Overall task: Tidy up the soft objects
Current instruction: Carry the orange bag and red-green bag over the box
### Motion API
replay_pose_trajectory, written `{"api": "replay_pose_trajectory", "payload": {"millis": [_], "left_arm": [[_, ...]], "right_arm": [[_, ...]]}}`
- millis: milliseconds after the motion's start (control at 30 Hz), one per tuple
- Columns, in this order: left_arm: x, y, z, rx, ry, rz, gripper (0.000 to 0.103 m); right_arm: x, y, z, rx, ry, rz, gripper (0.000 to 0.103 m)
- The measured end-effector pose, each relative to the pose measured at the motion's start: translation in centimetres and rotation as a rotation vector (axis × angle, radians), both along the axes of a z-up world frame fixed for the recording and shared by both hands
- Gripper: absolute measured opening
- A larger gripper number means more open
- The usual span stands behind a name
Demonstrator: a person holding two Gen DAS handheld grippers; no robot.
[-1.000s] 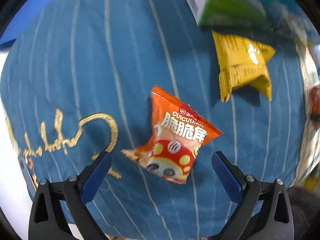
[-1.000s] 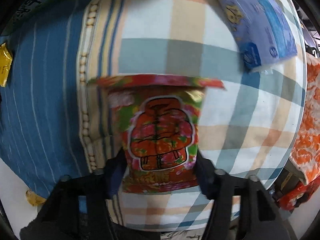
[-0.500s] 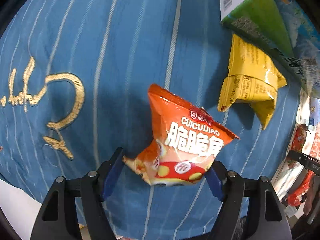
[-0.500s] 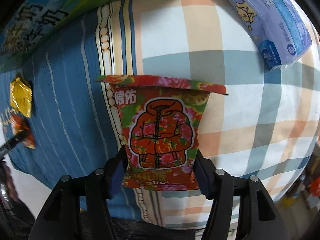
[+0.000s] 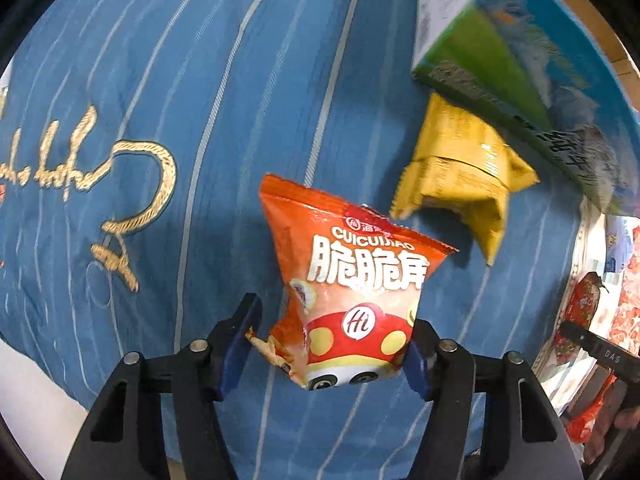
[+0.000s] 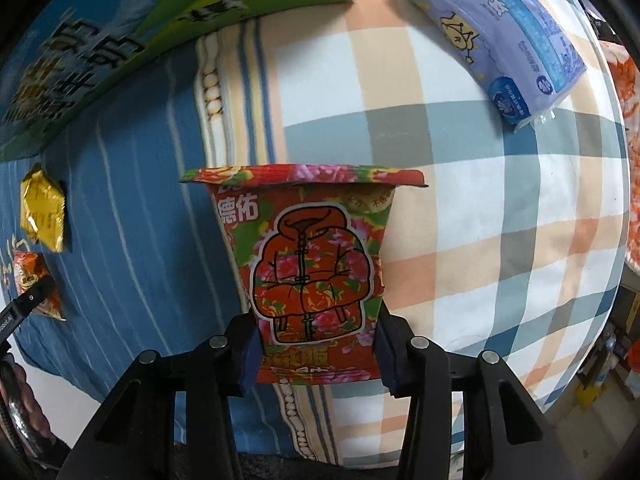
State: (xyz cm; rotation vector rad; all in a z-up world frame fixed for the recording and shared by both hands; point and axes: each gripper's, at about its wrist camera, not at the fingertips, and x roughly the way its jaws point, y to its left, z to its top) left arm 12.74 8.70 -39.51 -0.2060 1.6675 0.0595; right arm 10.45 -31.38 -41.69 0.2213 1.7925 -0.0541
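Note:
My left gripper (image 5: 332,340) is shut on an orange snack bag (image 5: 352,280) and holds it above a blue striped cushion (image 5: 200,80). A yellow snack bag (image 5: 460,168) lies on the cushion just beyond. My right gripper (image 6: 316,344) is shut on a red floral packet (image 6: 308,272) with a jacket picture, held above a plaid cushion (image 6: 500,220). In the right wrist view the orange bag (image 6: 34,284) and the yellow bag (image 6: 42,212) show at the far left.
A green and blue carton (image 5: 520,60) lies at the far edge of the blue cushion; it also shows in the right wrist view (image 6: 140,32). A pale blue tissue pack (image 6: 504,36) lies on the plaid cushion. Orange patterned fabric (image 6: 630,120) is at the right edge.
My left gripper closed on the orange snack bag and lifted it off the blue cushion. My right gripper kept hold of the floral packet and rose higher, moving a little left.

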Motion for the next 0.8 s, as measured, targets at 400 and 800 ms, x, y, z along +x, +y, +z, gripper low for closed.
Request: {"api": "replay_pose_trajectory", "payload": {"millis": [400, 800], "left_arm": [[-5.6, -6.0, 8.2, -0.033, -0.132, -0.077, 0.061], [1.2, -10.7, 17.6, -0.05, -0.315, -0.164, 0.061]], "right_arm": [[-0.9, 1.1, 8.2, 0.084, -0.18, 0.032, 0.047], [-2.4, 3.5, 17.1, 0.081, -0.361, 0.08, 0.047]]}}
